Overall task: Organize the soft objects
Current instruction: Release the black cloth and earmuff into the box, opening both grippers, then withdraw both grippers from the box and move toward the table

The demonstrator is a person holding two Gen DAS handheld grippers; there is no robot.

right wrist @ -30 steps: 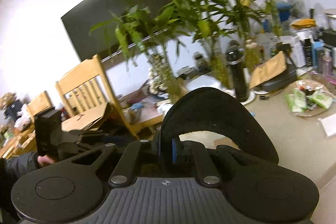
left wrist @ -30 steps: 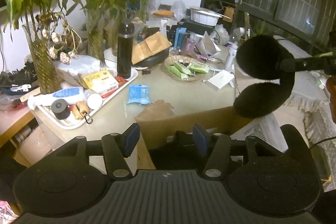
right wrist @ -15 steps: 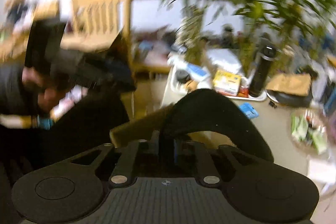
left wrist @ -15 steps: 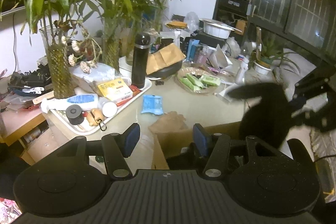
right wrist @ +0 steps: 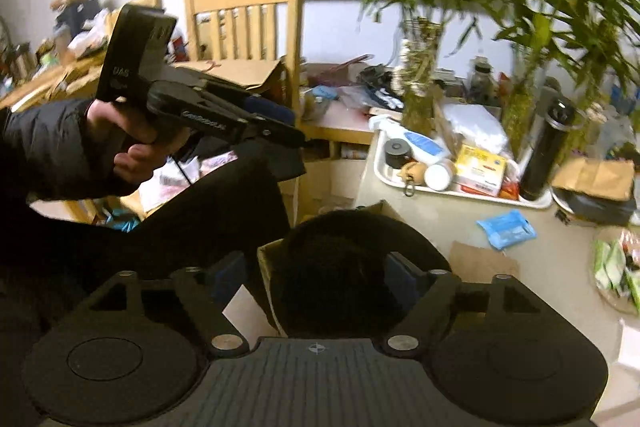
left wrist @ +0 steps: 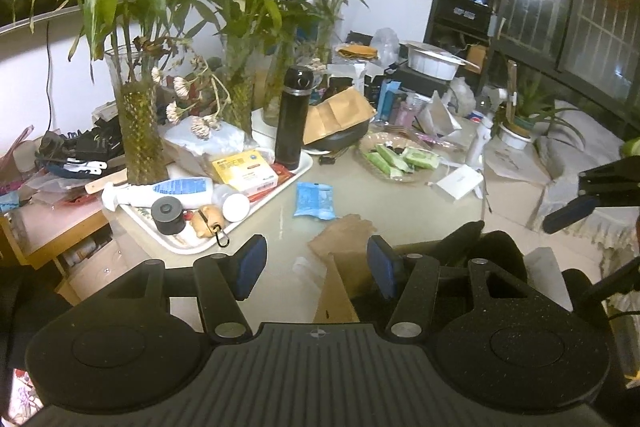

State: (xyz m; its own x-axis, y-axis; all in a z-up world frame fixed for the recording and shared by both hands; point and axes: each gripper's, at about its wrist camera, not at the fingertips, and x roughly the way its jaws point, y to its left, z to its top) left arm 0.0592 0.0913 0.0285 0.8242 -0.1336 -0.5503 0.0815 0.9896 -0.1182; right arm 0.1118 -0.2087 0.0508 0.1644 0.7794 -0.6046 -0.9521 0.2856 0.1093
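Observation:
A soft black neck pillow [right wrist: 344, 267] lies in an open cardboard box [right wrist: 269, 259] at the table's near edge. It also shows in the left wrist view [left wrist: 484, 251], dark inside the box [left wrist: 340, 291]. My right gripper [right wrist: 316, 277] is open, its fingers spread on either side of the pillow and apart from it. It shows at the right of the left wrist view [left wrist: 576, 211]. My left gripper [left wrist: 316, 267] is open and empty, held above the table edge beside the box. It shows held in a hand in the right wrist view [right wrist: 276, 131].
A white tray [left wrist: 280, 183] with bottles and a yellow box, a black flask [left wrist: 292, 119], vases of bamboo [left wrist: 138, 131], a blue packet [left wrist: 314, 201], a dish of green packets [left wrist: 396, 159] and a wooden chair [right wrist: 244, 27] stand around.
My right gripper swung down over the box and opened, letting the black pillow go into it. The left gripper stayed open and drew back a little.

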